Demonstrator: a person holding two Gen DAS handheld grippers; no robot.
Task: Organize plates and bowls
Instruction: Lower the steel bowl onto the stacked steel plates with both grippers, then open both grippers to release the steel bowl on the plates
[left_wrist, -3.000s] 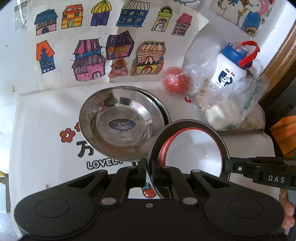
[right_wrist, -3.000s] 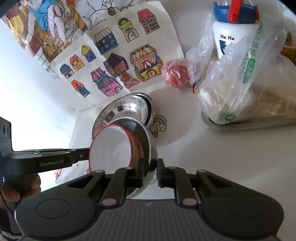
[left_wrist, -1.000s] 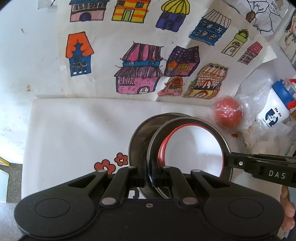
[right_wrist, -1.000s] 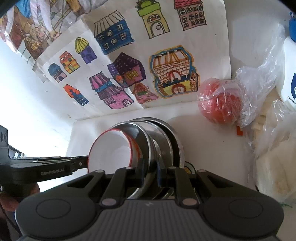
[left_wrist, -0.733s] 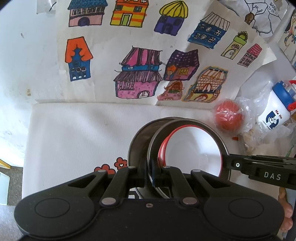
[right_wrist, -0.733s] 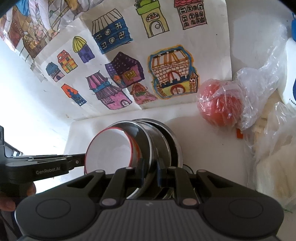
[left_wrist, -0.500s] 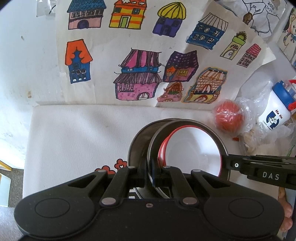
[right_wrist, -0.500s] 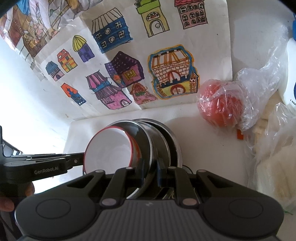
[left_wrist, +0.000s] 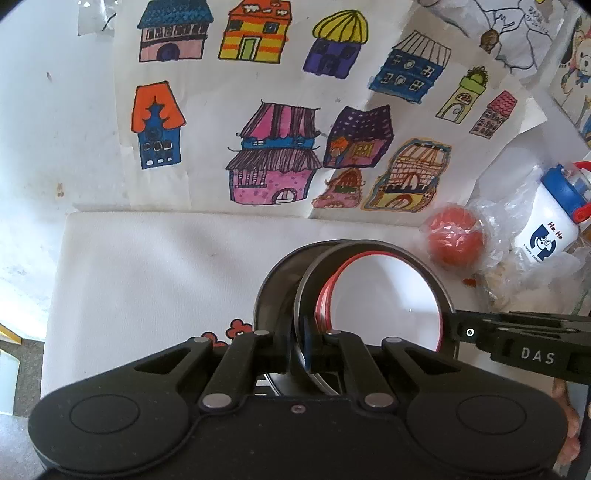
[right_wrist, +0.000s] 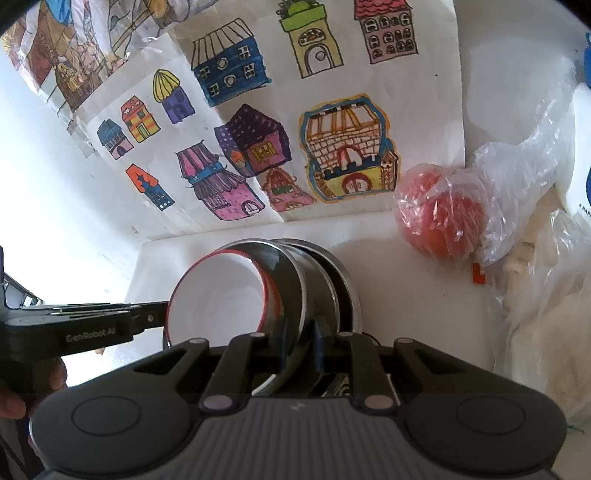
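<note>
both grippers on one nested stack: my left gripper (left_wrist: 295, 354) is clamped thinly on the near rim of the steel plate (left_wrist: 373, 254) that carries the red-rimmed white bowl (left_wrist: 384, 295), and my right gripper (right_wrist: 299, 350) pinches the opposite rim, its jaws having just eased apart a little with the metal still between them. this plate and bowl sit over a second steel plate (left_wrist: 280, 280) on the white cloth (left_wrist: 147, 277), near the wrapped red ball (left_wrist: 454, 240) and the bottle (left_wrist: 546, 236). judged state: the stacking looks nearly done; what is left is letting go and clearing both hands
</note>
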